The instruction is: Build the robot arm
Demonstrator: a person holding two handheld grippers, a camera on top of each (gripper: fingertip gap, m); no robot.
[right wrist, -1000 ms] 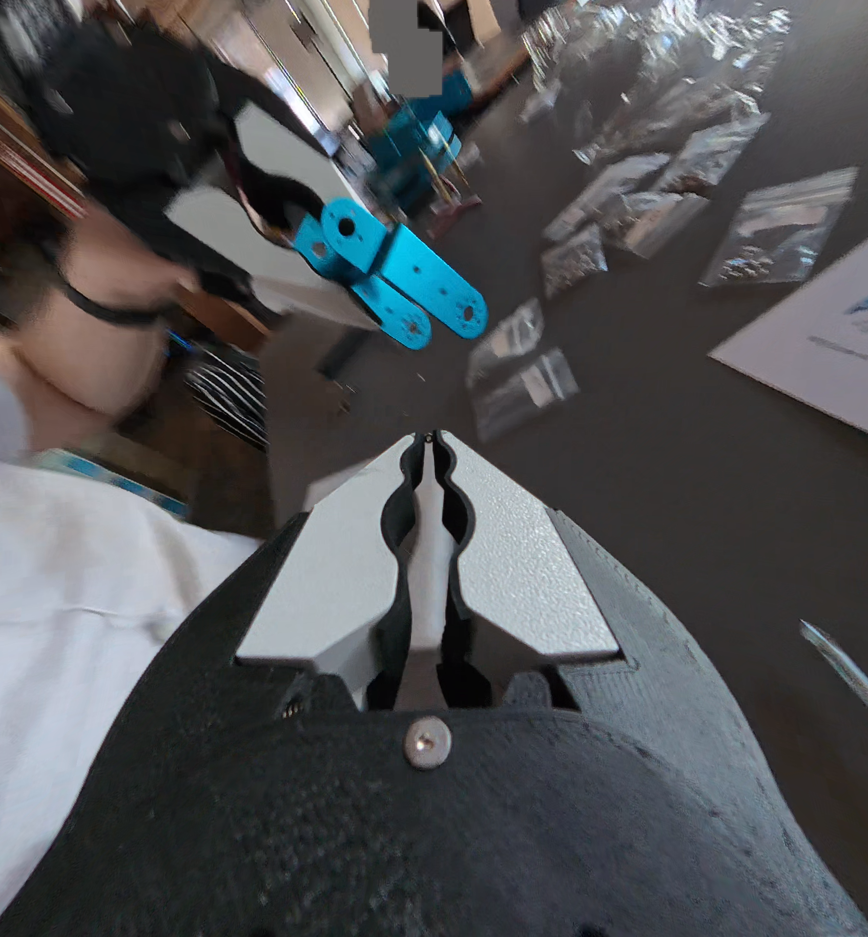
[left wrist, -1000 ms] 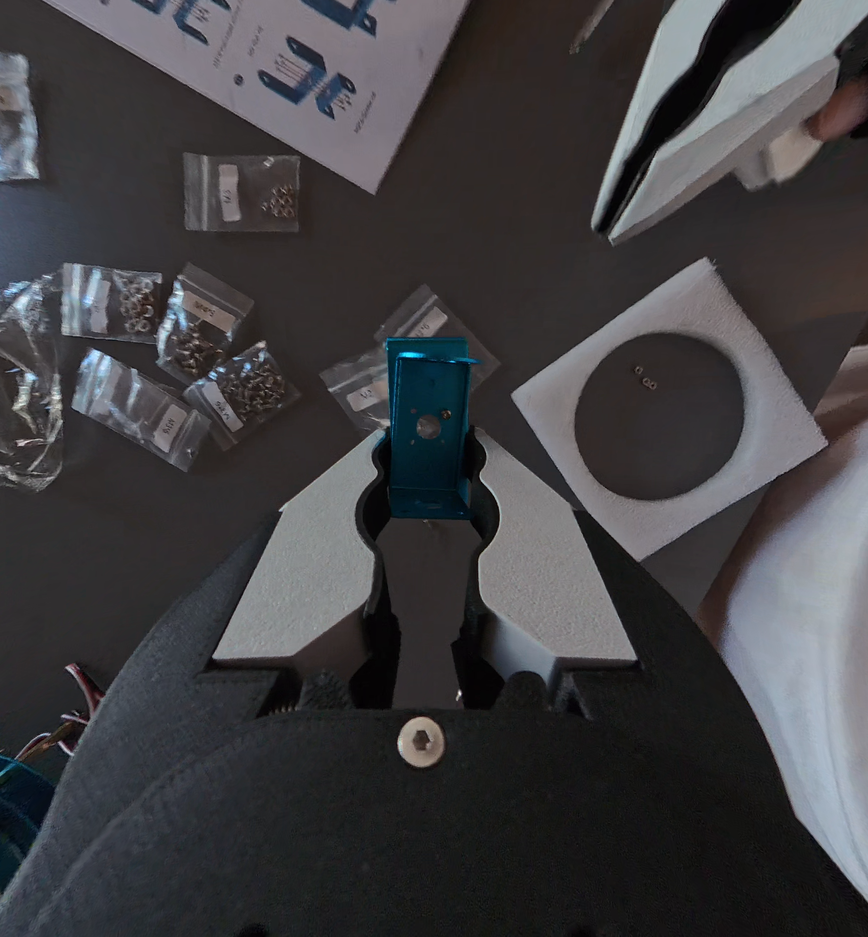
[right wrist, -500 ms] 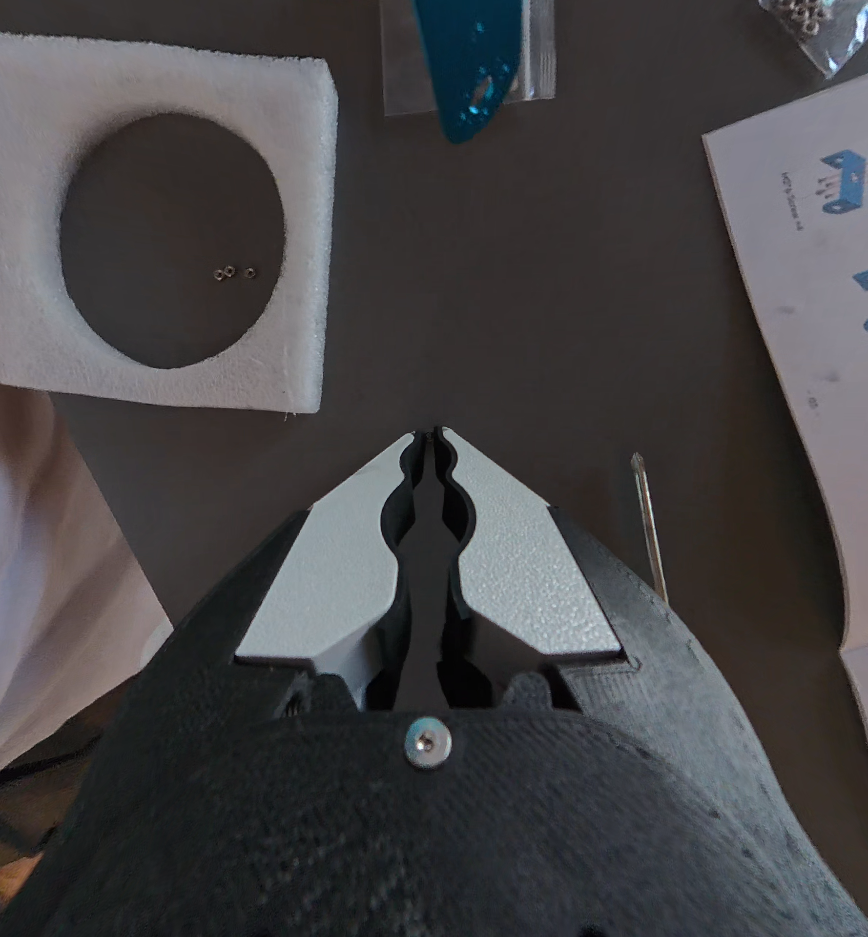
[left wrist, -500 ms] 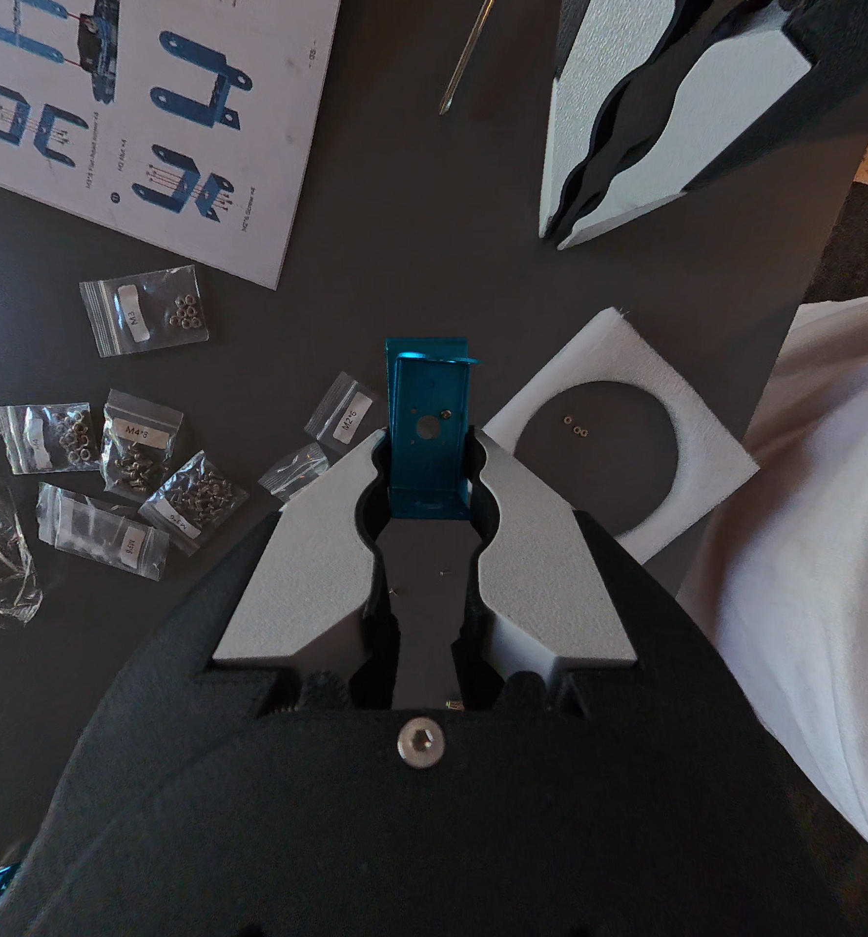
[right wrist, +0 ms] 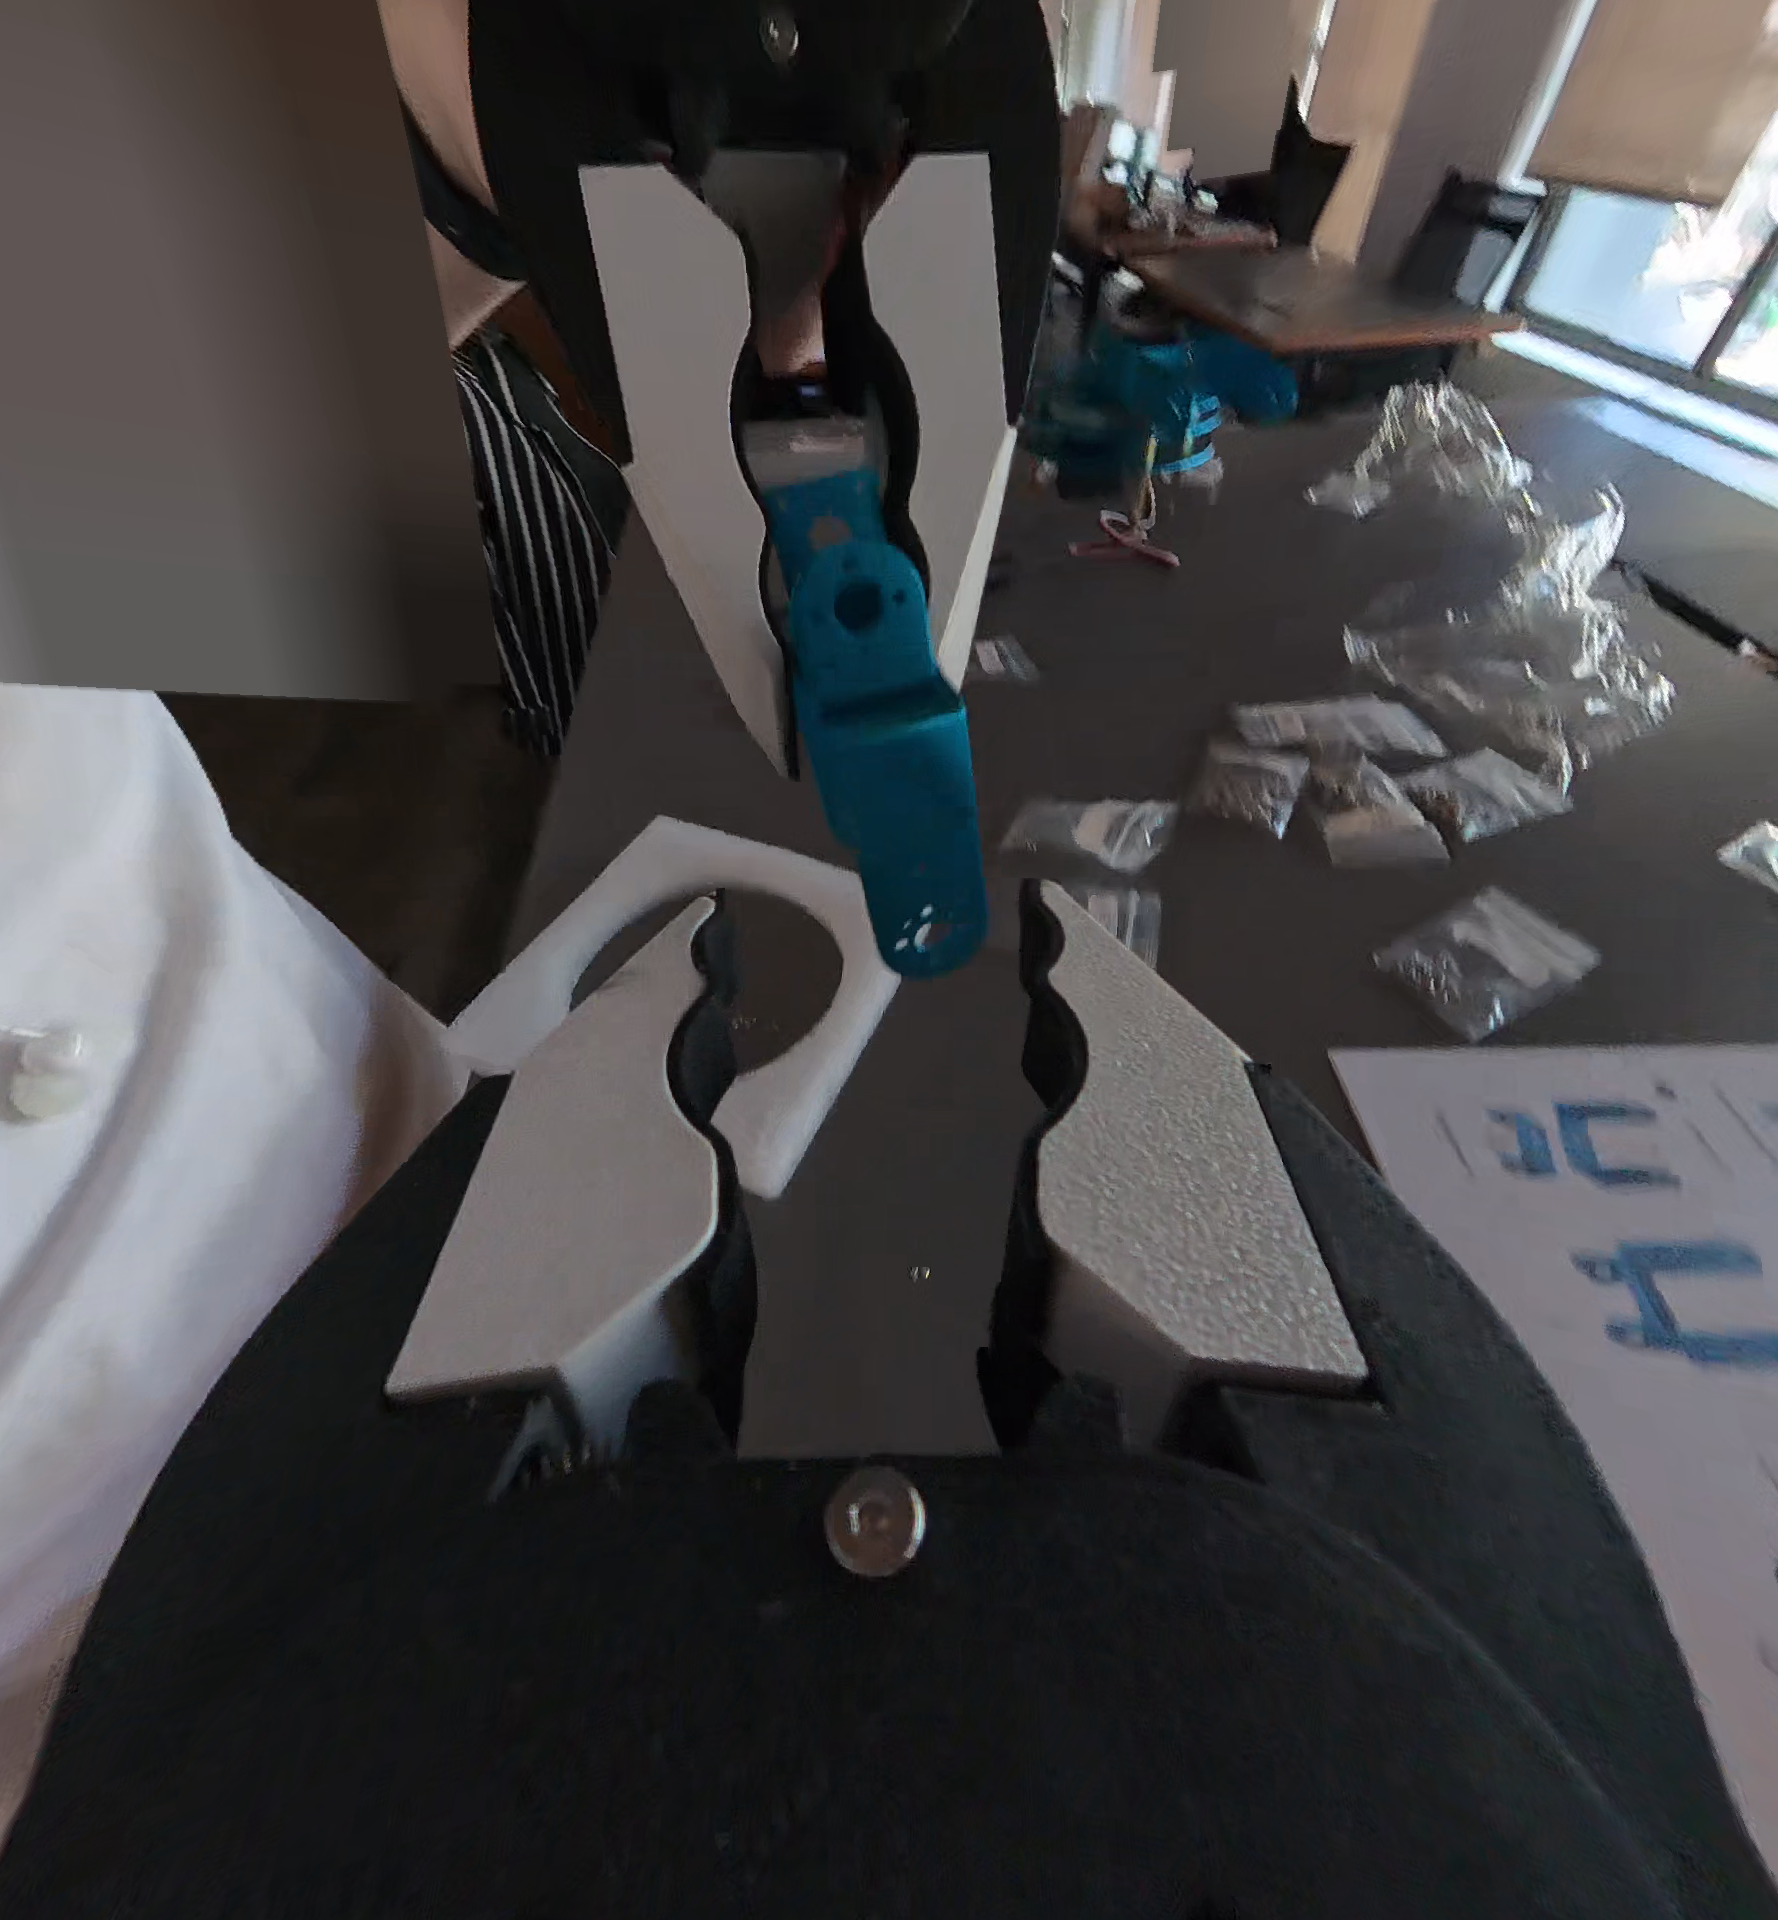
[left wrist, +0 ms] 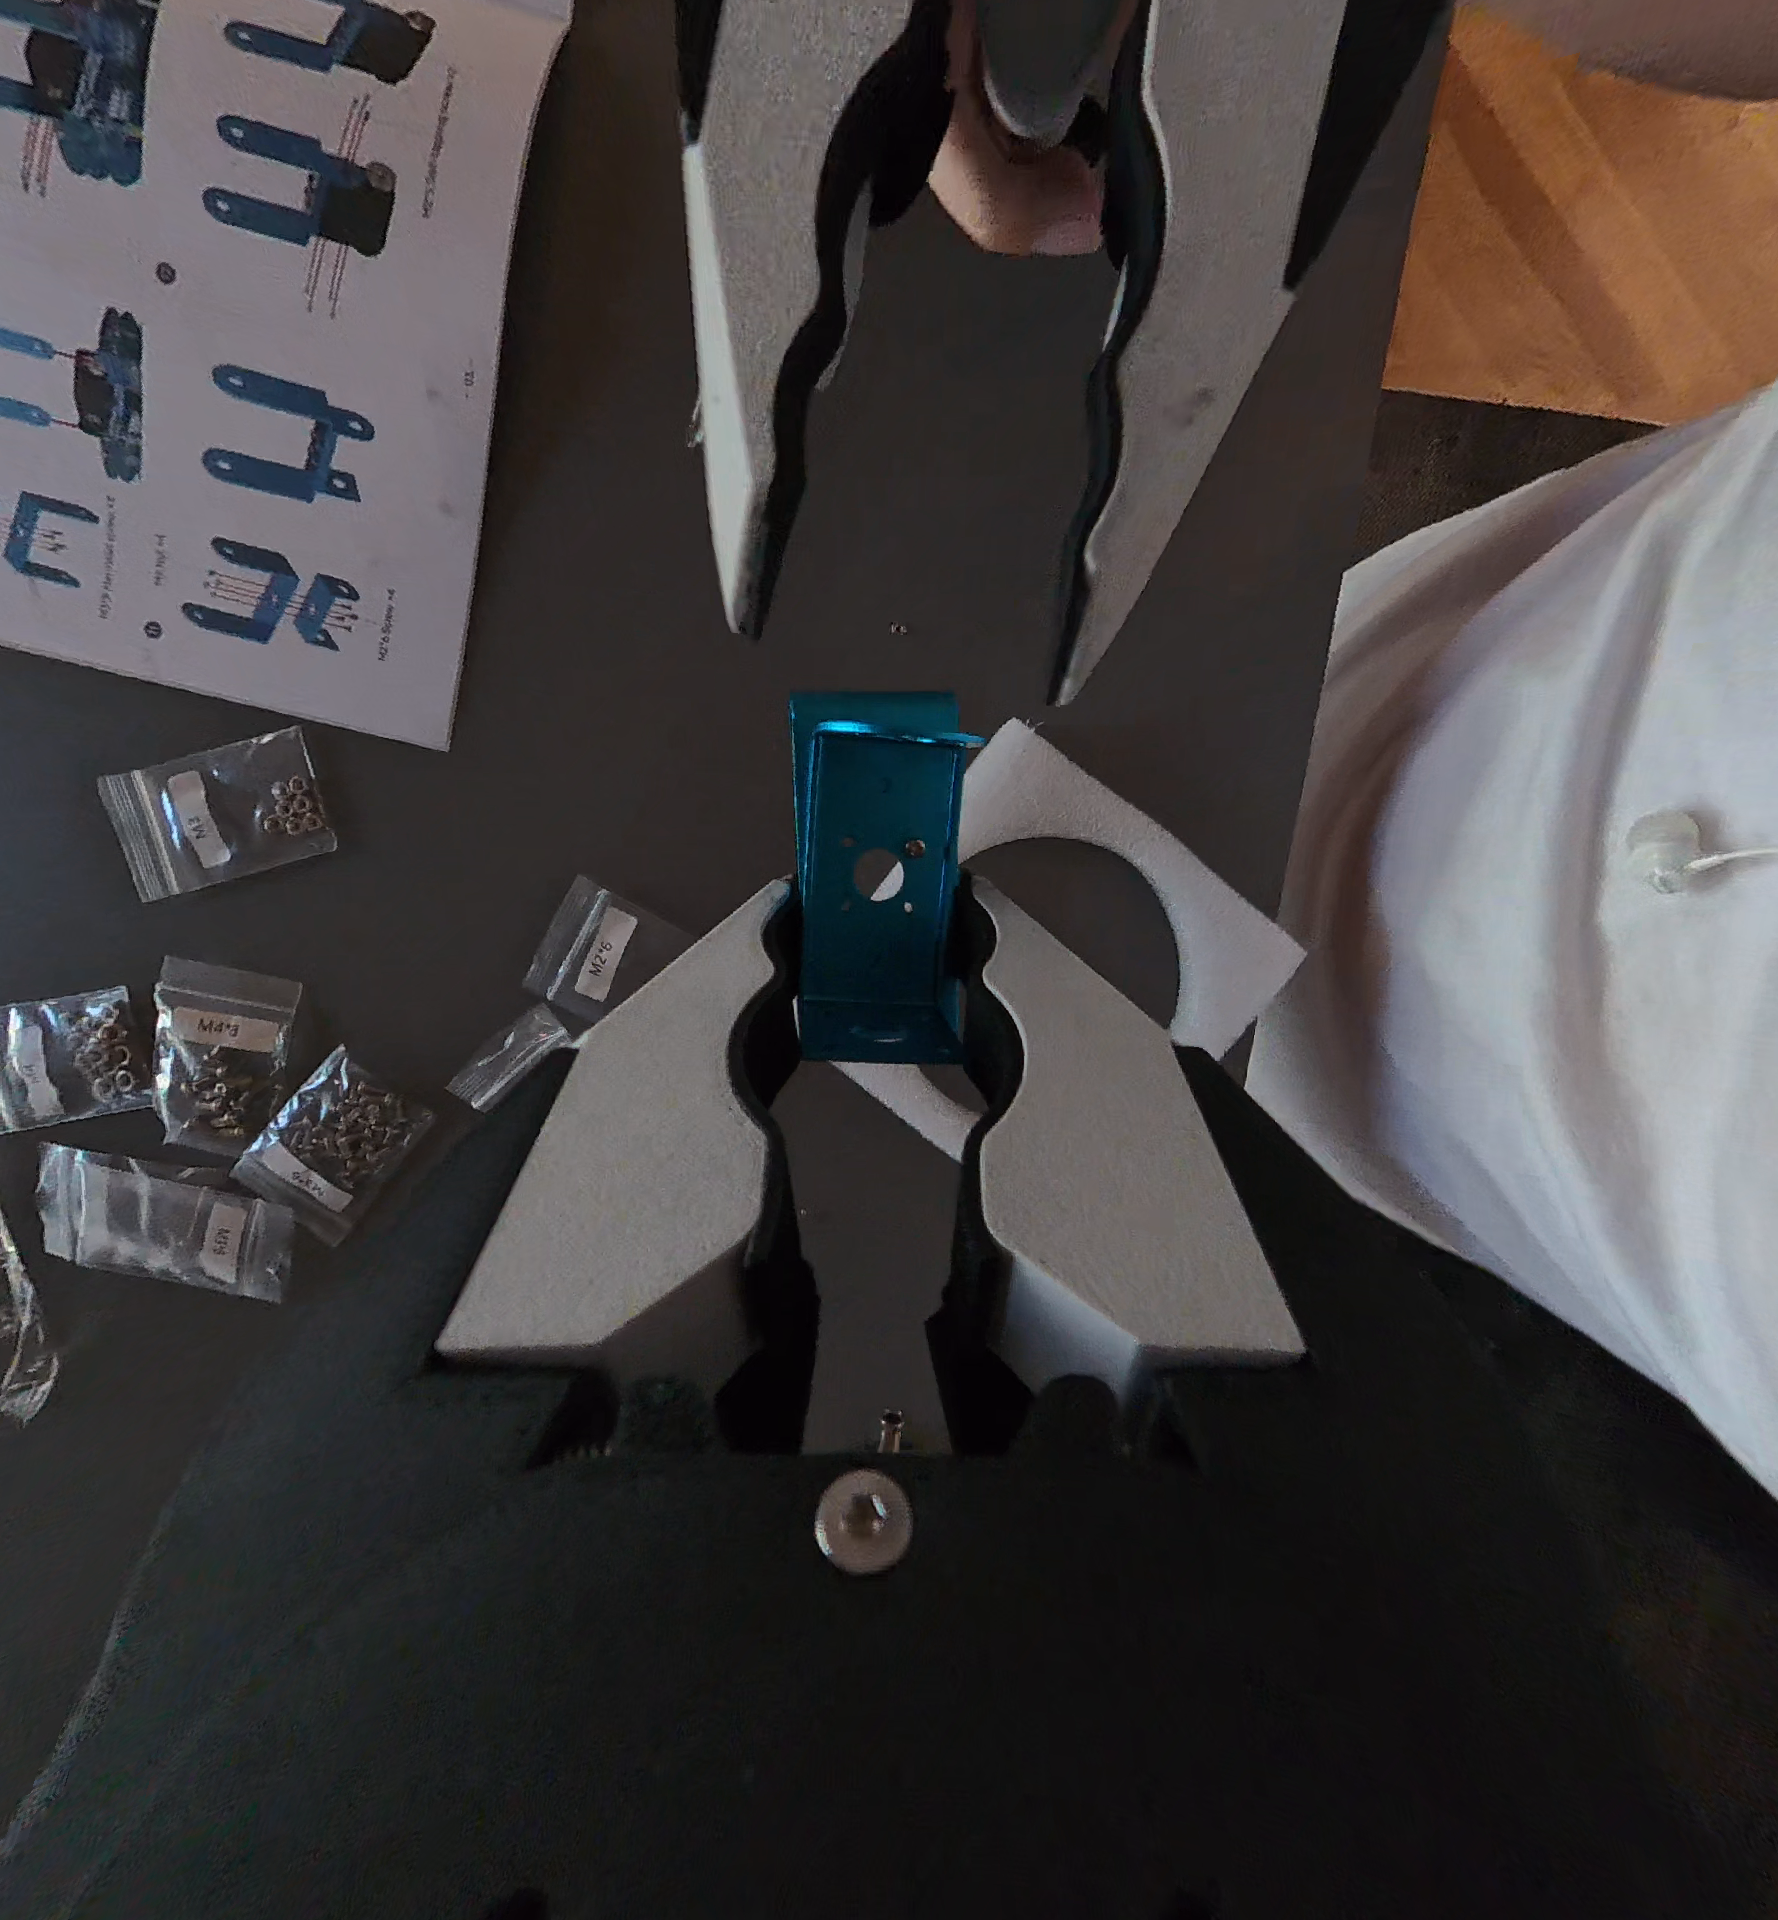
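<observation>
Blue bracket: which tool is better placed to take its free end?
Right. The right tool is open and empty, facing the blue bracket, whose free end reaches toward it. The left tool is already clamped on it.

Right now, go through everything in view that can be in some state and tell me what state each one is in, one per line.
Left tongs: shut on the blue bracket.
Blue bracket: held off the table, its free end towards the right tongs.
Right tongs: open, empty, facing the bracket's tip.
Foam square: flat on the table, round cut-out partly hidden.
Screw bags: lying flat, apparently sealed.
Instruction sheet: lying flat, printed side up.
Table: dark, cluttered.
</observation>
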